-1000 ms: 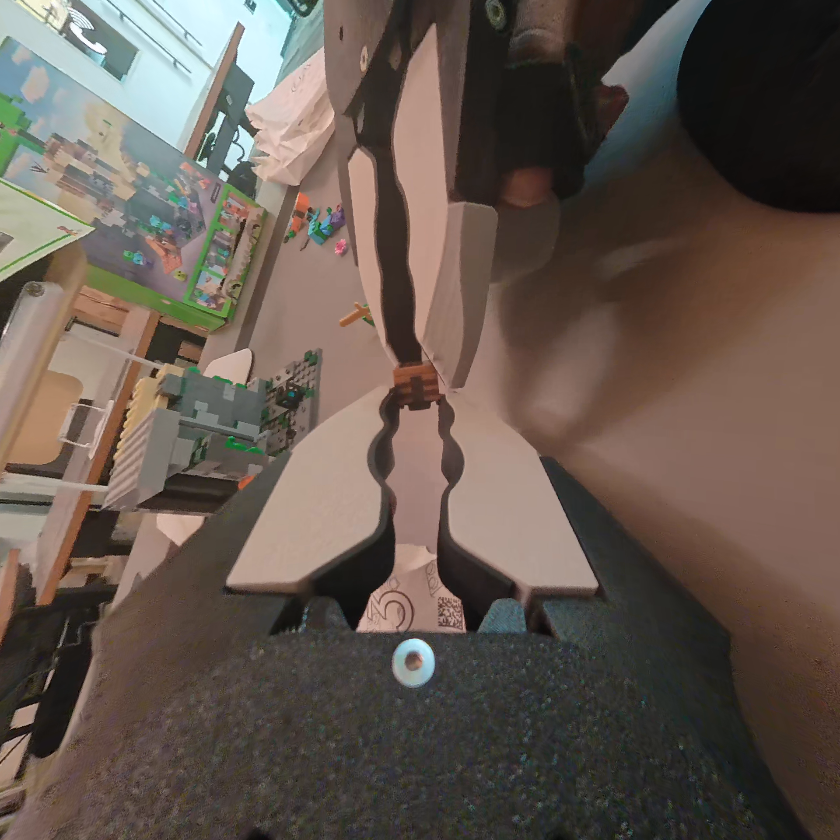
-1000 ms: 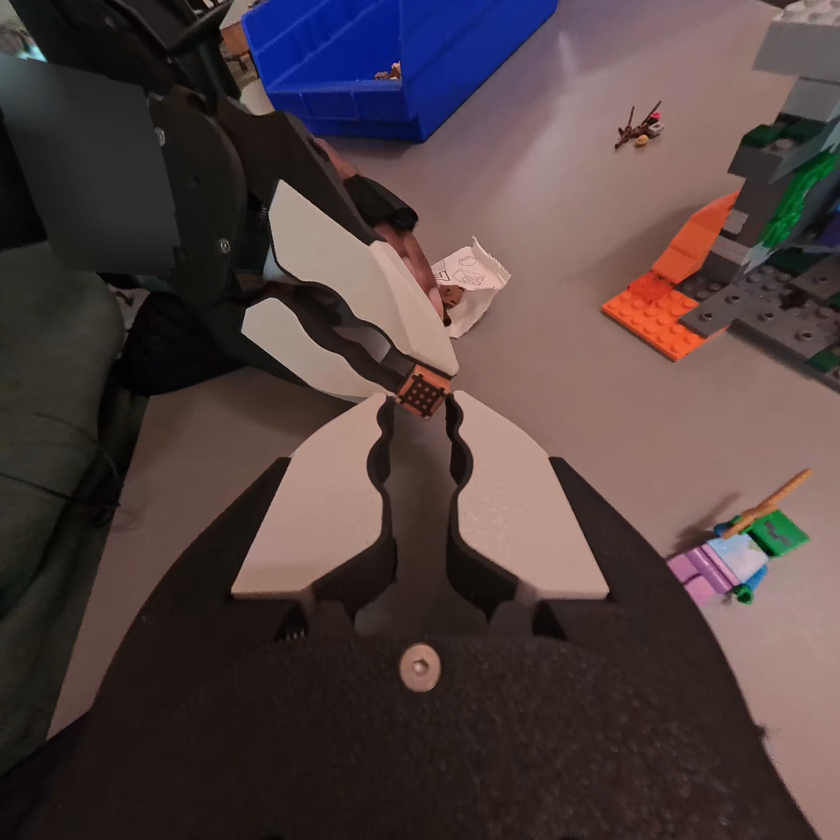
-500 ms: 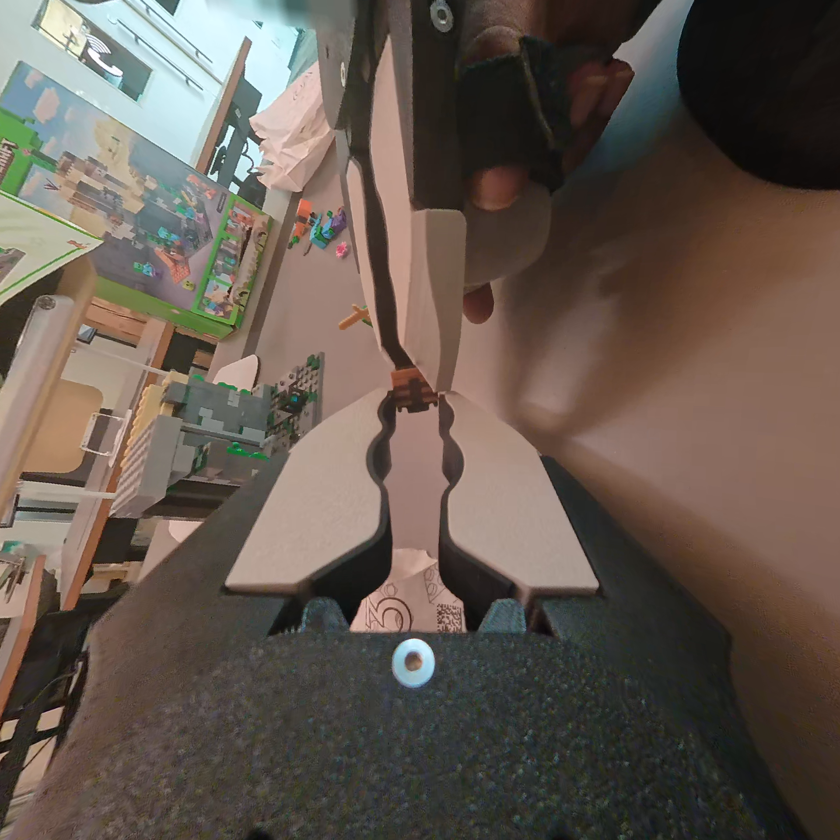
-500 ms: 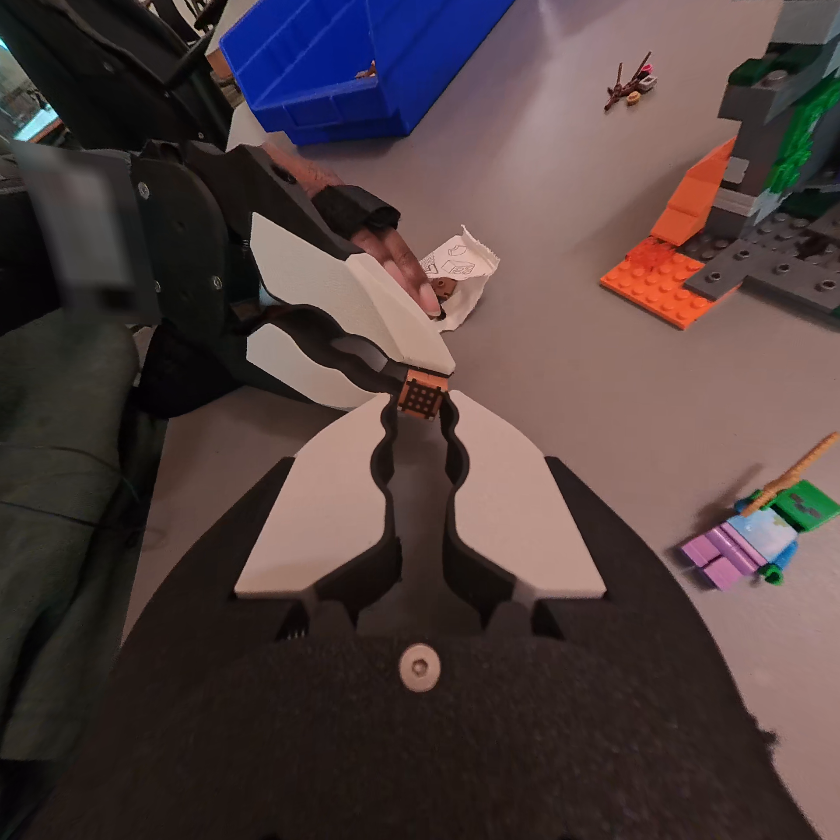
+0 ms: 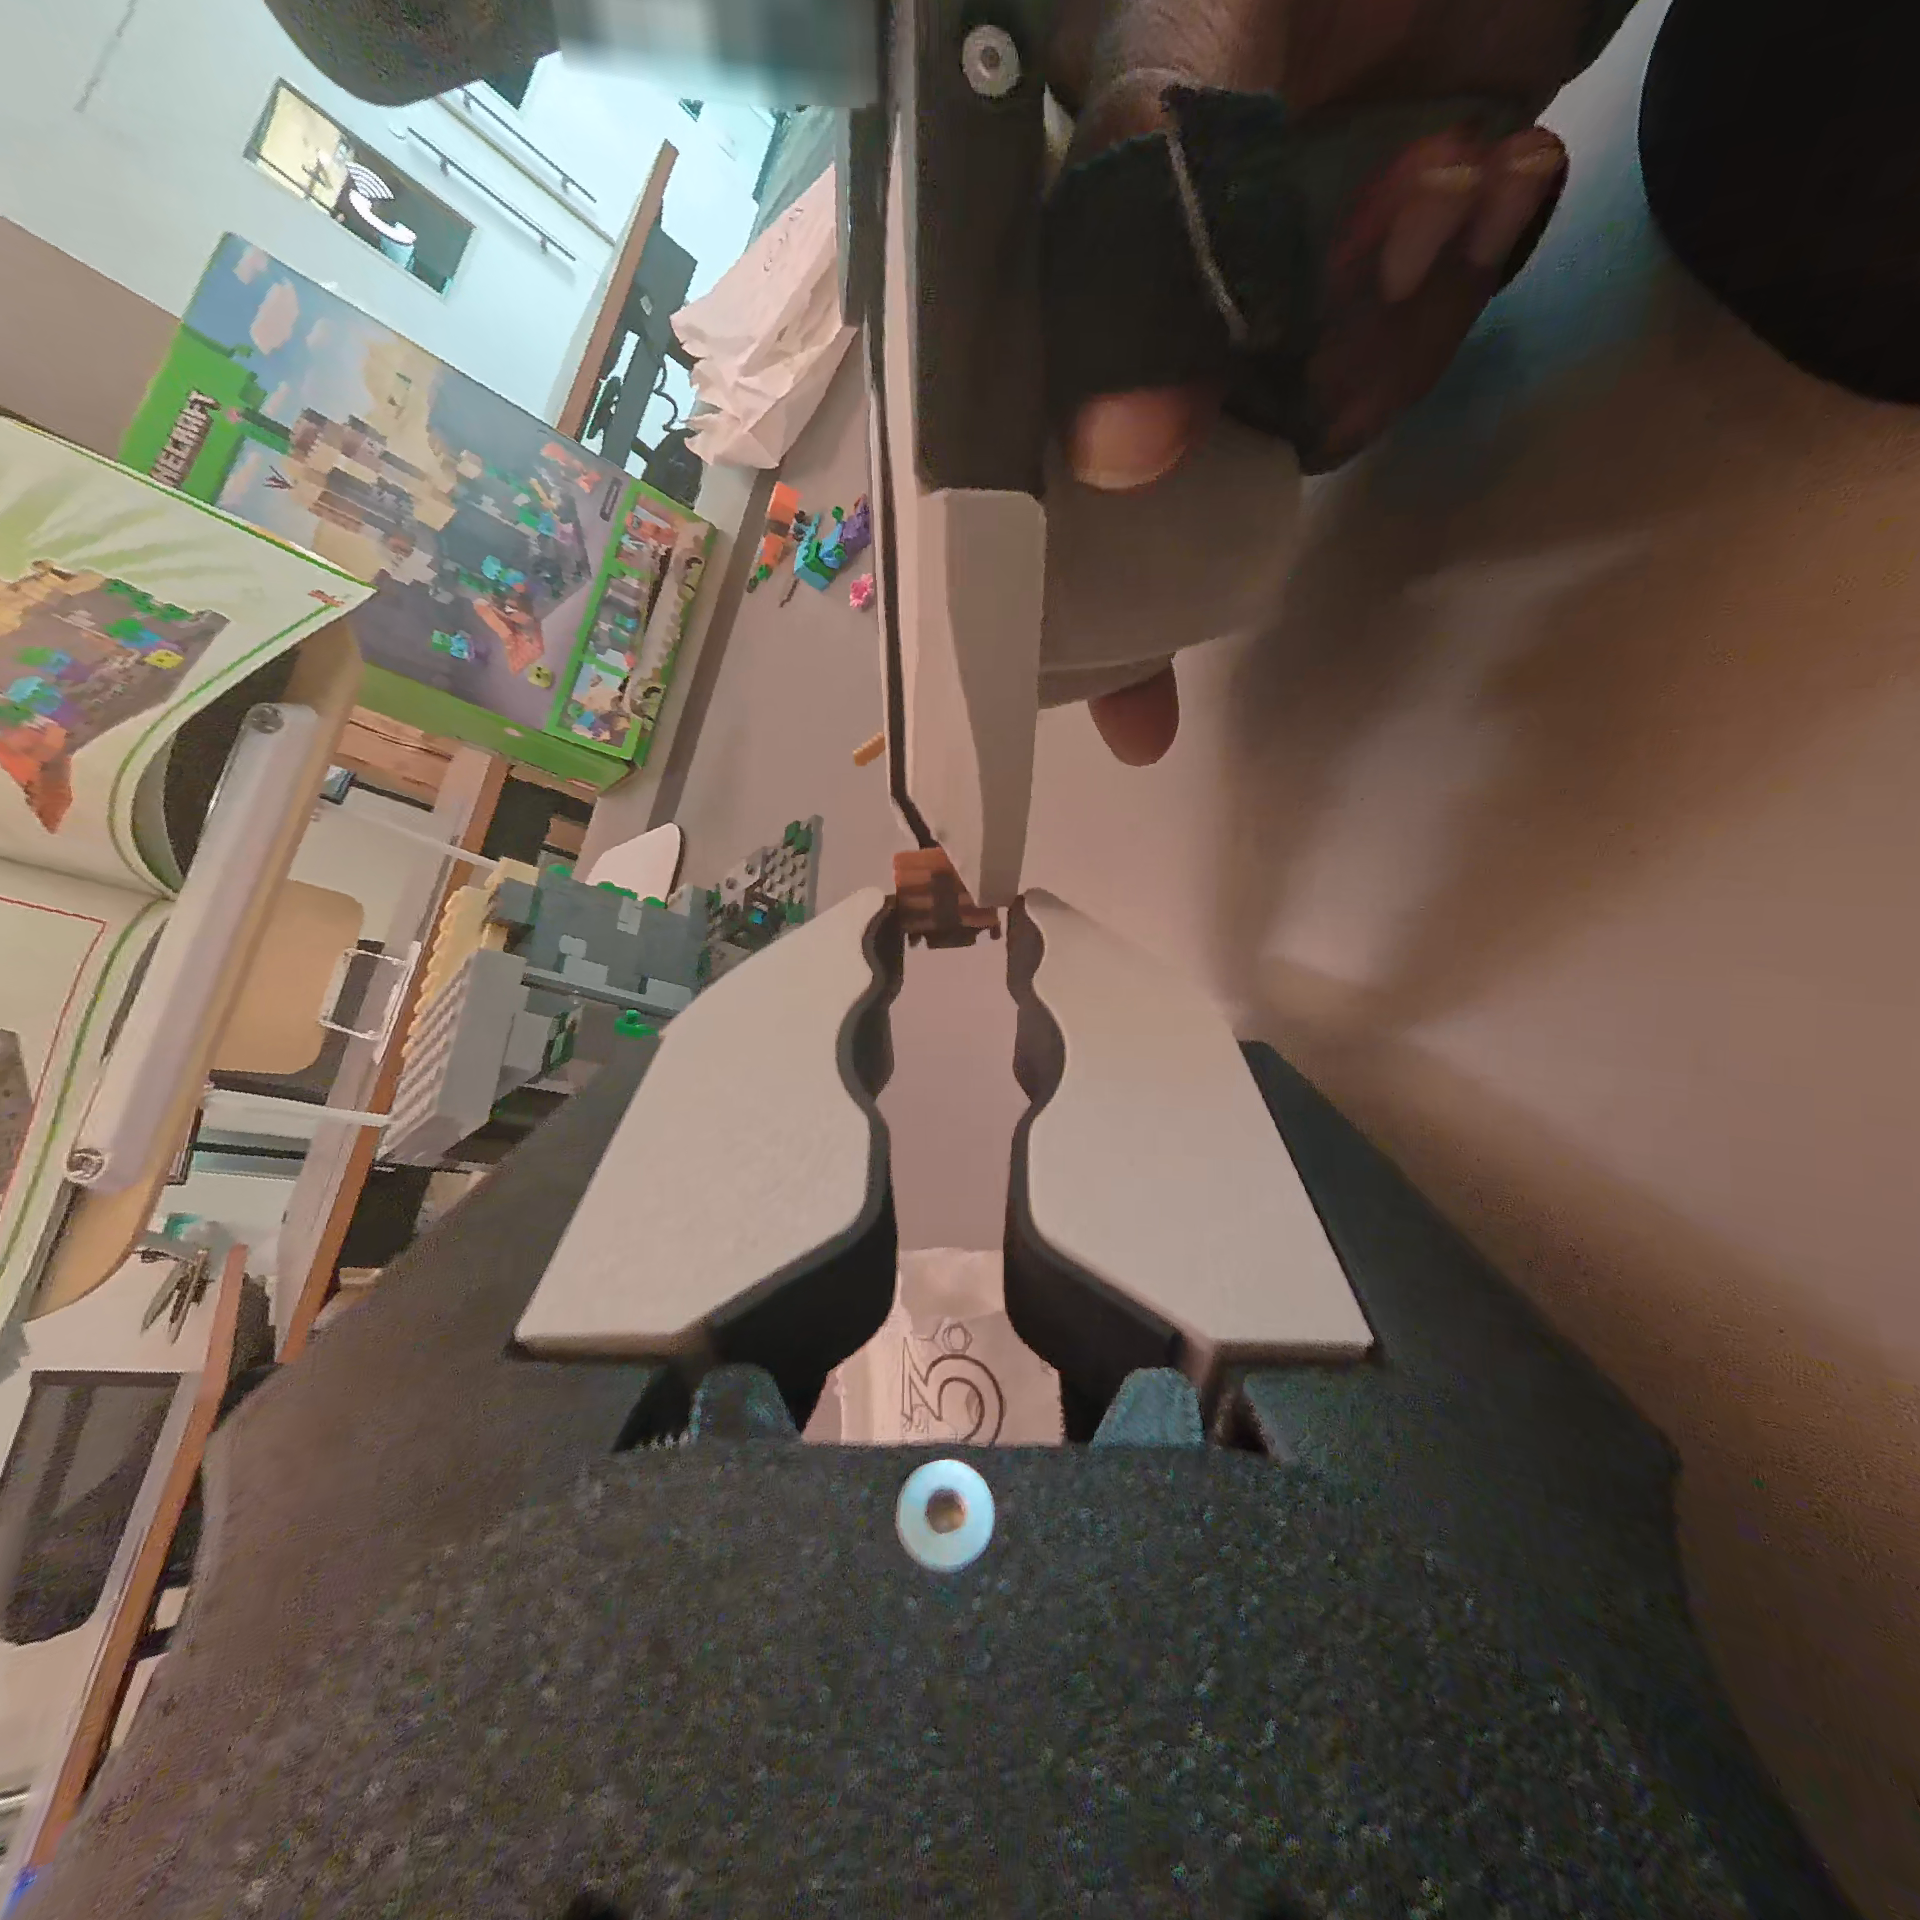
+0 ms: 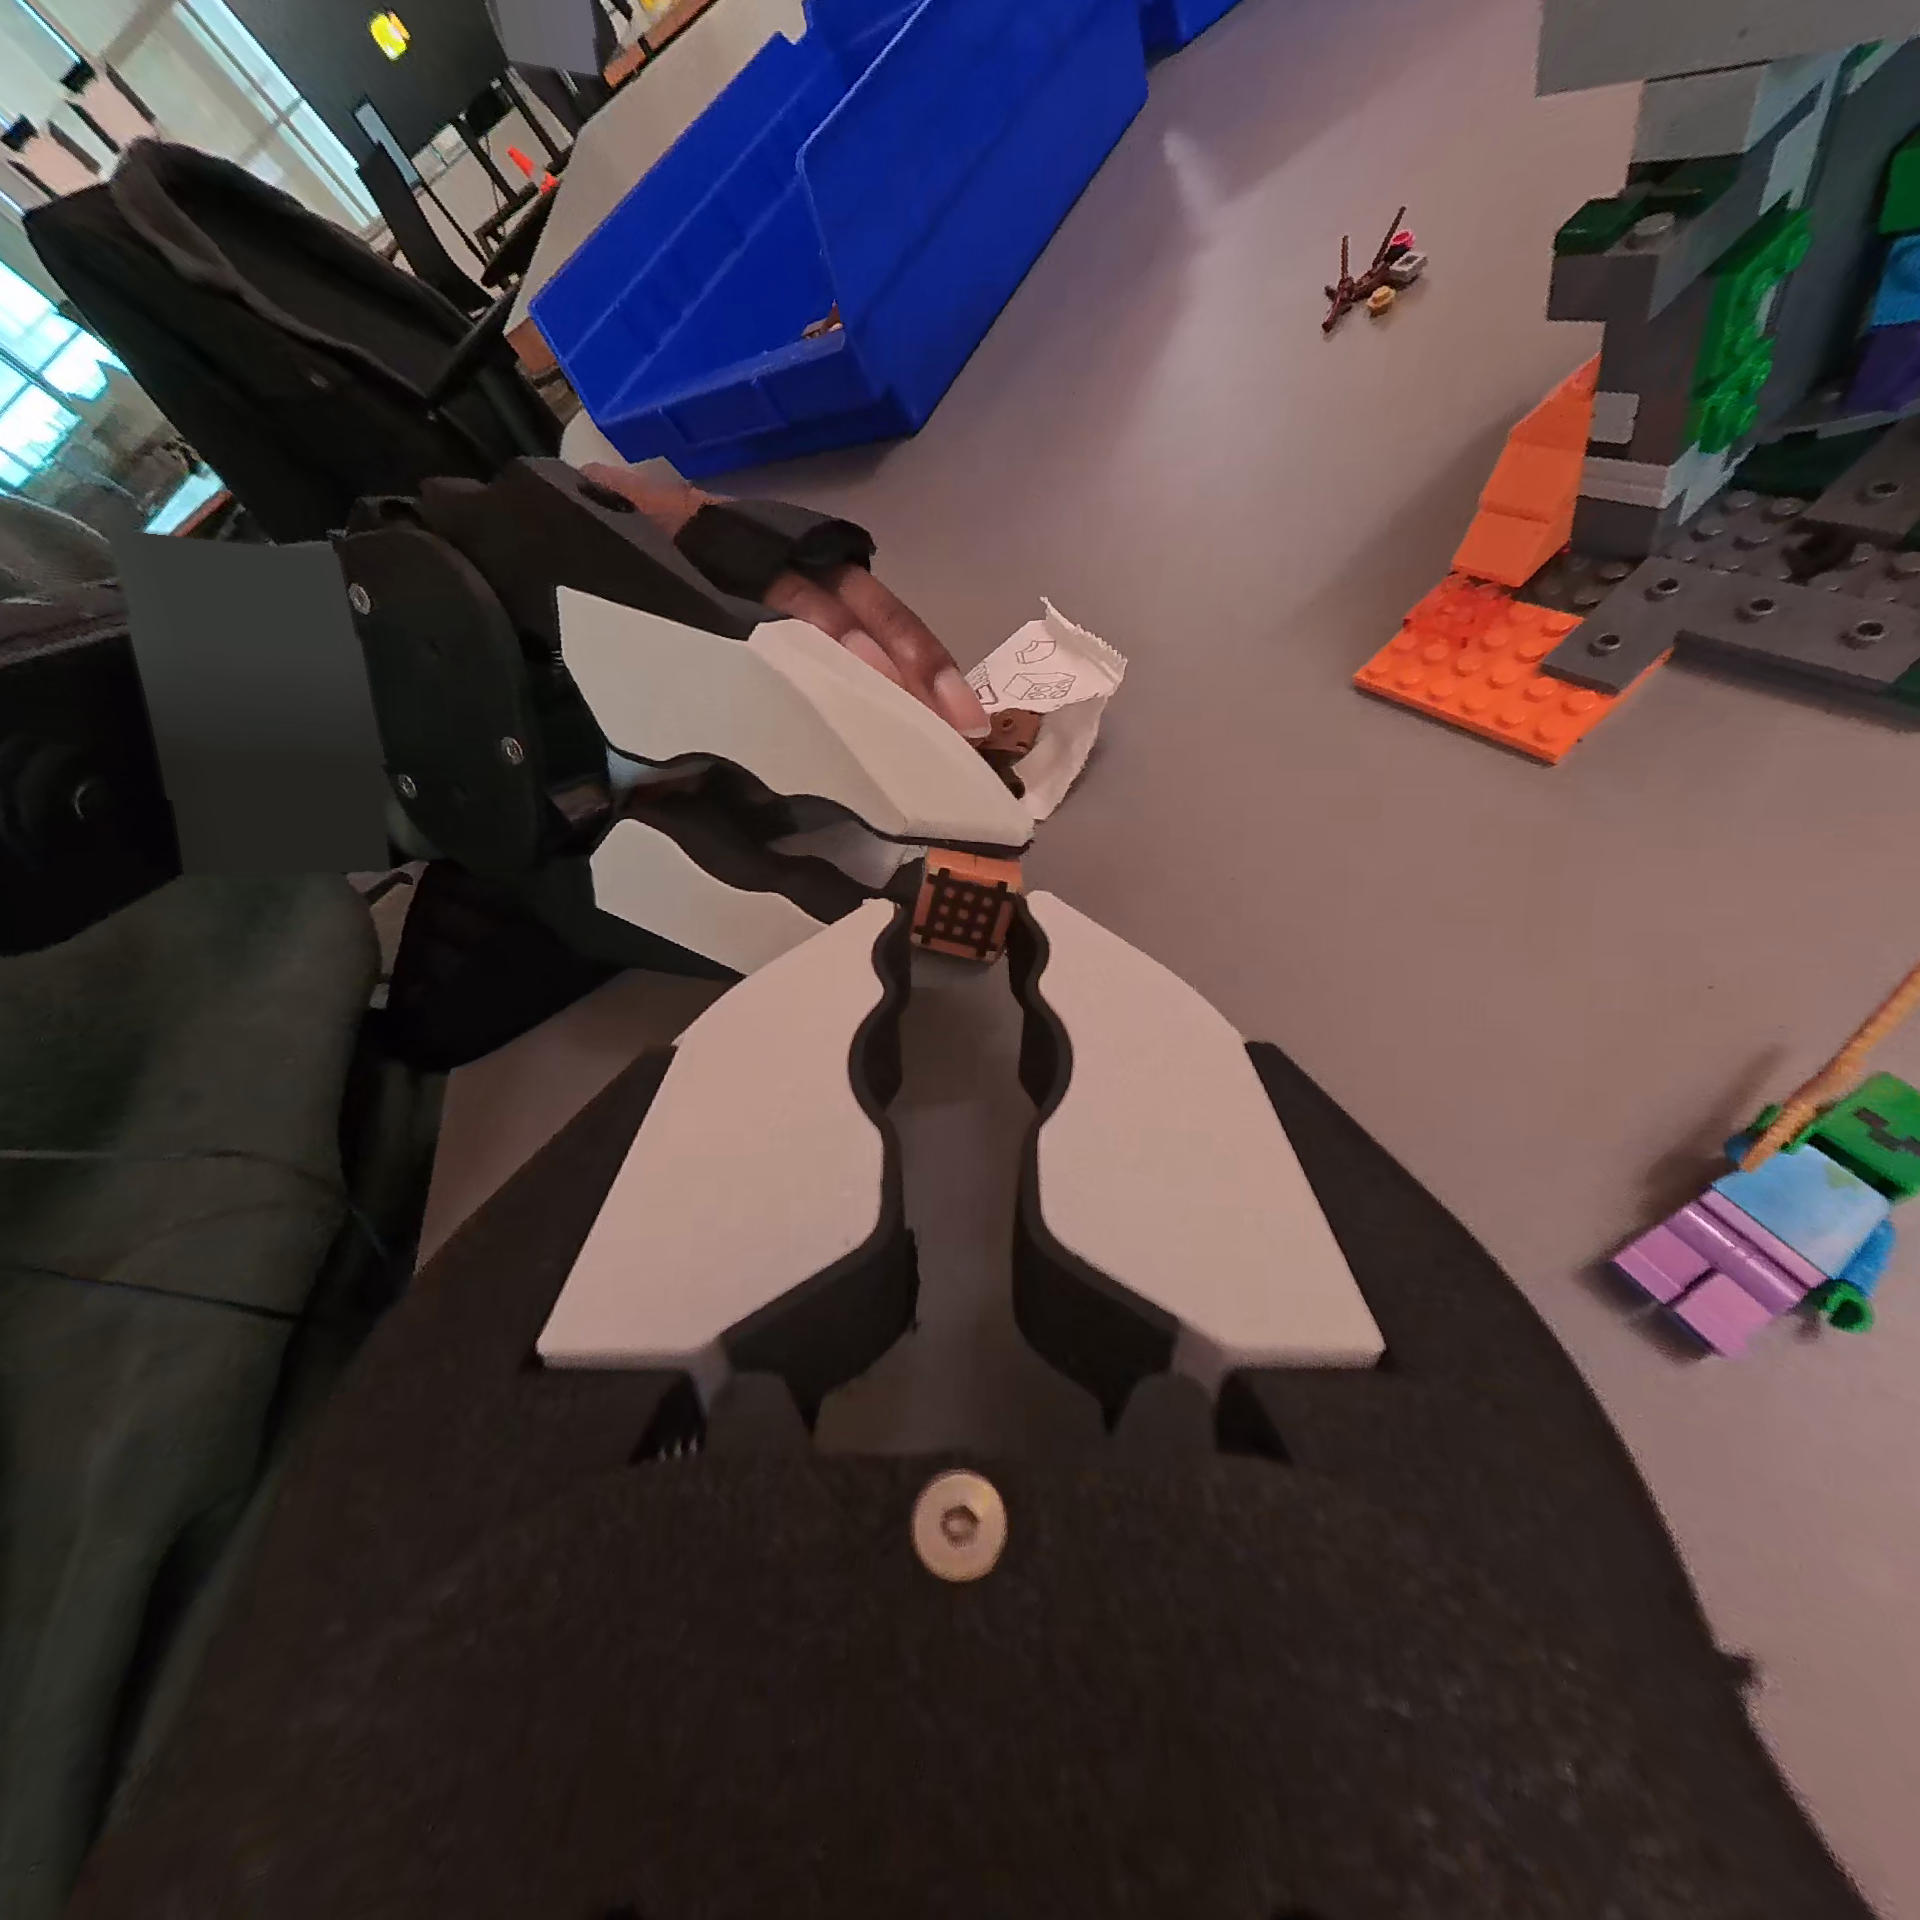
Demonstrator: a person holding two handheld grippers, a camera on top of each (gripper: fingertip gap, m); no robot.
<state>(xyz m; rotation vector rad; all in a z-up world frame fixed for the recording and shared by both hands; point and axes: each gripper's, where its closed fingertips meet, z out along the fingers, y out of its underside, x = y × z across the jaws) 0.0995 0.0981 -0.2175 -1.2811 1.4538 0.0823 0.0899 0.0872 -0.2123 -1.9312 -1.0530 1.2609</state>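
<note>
Grey bench (image 6: 1299, 935) is carrying a blue bin (image 6: 852, 249), a brick-built model (image 6: 1745, 468), a toy figure (image 6: 1787, 1226) and a torn paper bag (image 6: 1049, 675). Above it, the left claw (image 5: 951, 909) and right claw (image 6: 961, 914) are meeting tip to tip, both clamping one small brown brick (image 6: 961, 909) between them.
</note>
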